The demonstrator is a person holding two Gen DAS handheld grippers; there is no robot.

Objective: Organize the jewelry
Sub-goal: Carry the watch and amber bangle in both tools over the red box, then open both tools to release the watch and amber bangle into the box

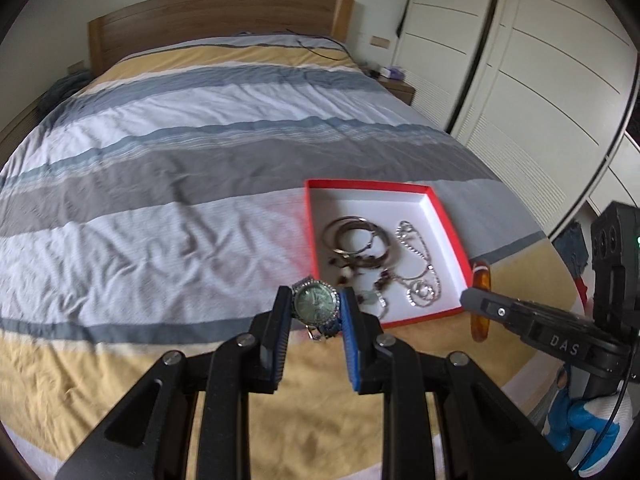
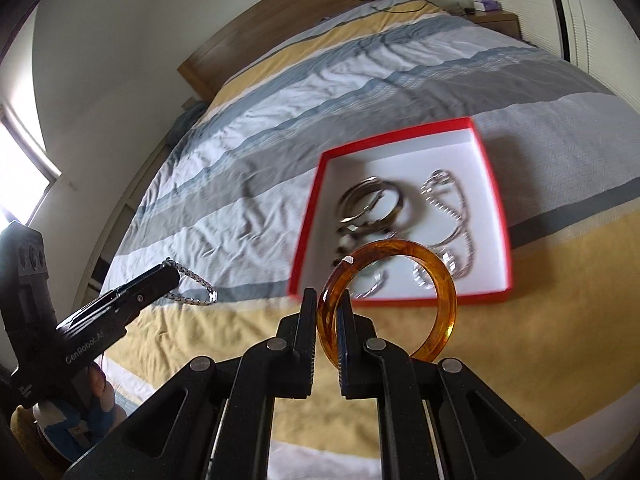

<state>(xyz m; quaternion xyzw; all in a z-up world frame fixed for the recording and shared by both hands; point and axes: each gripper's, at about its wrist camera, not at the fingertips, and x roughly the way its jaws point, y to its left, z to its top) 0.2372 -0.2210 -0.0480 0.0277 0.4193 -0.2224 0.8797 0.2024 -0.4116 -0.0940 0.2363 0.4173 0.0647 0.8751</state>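
My left gripper [image 1: 315, 307] clamps a green-faced watch [image 1: 316, 305] above the bed [image 1: 168, 184], just short of the red box [image 1: 450, 224] of jewelry. My right gripper [image 2: 326, 312] pinches an amber bangle [image 2: 438, 280] beside it.

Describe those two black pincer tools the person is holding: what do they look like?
Each is a matte black scissor-like linkage with silver rivets. The left gripper has one blue ribbed pad and "CenRobot.AI" on its side; the right gripper bears "DAS" and a thin black cable. Blue-and-white gloves cover the hands.
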